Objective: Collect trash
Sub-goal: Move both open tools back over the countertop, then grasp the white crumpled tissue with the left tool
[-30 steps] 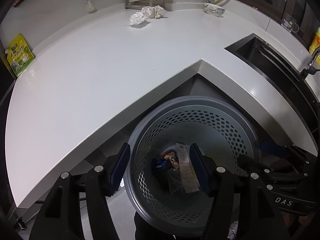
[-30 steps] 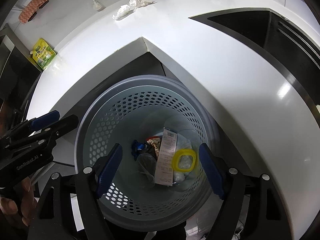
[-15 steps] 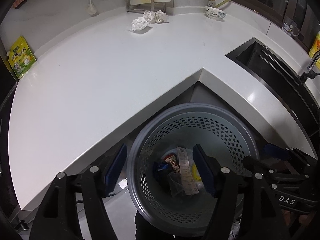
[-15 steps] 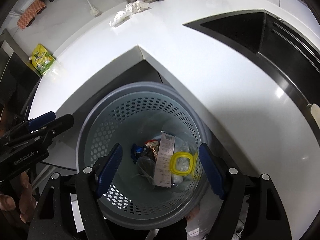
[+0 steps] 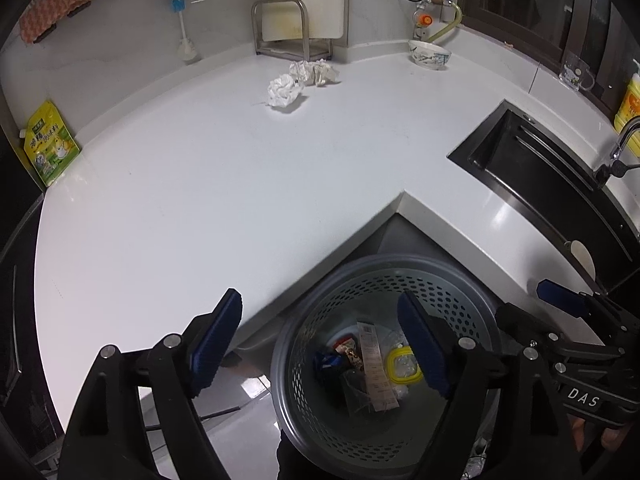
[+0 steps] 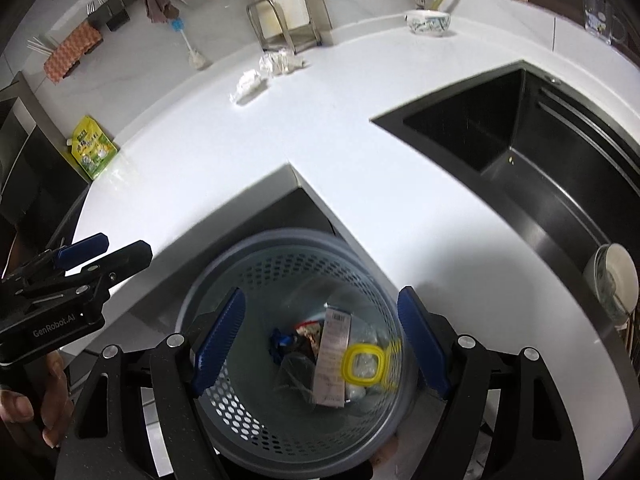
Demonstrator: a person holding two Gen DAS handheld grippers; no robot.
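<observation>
**Both tools lift off the bin, paper still waiting**

Up and back they come: over the last second both views have tilted up, the perforated bin (image 5: 384,360) sliding lower in frame and more back wall showing. Left tool (image 5: 320,352) is spread wide and empty; right tool (image 6: 320,340) likewise, nothing between its pads. They hang over the bin, which sits on the floor tucked into the counter's (image 5: 200,200) inner corner, probably so drops fall straight in. Inside: a receipt (image 6: 334,356), a yellow-rimmed lid (image 6: 362,366), dark wrappers. Two crumpled paper wads (image 5: 285,90) (image 5: 314,72) lie near the counter's back edge, in front of the metal rack (image 5: 282,26). Wide open counter between here and there; the sink (image 6: 520,140) flanks the right.
</observation>
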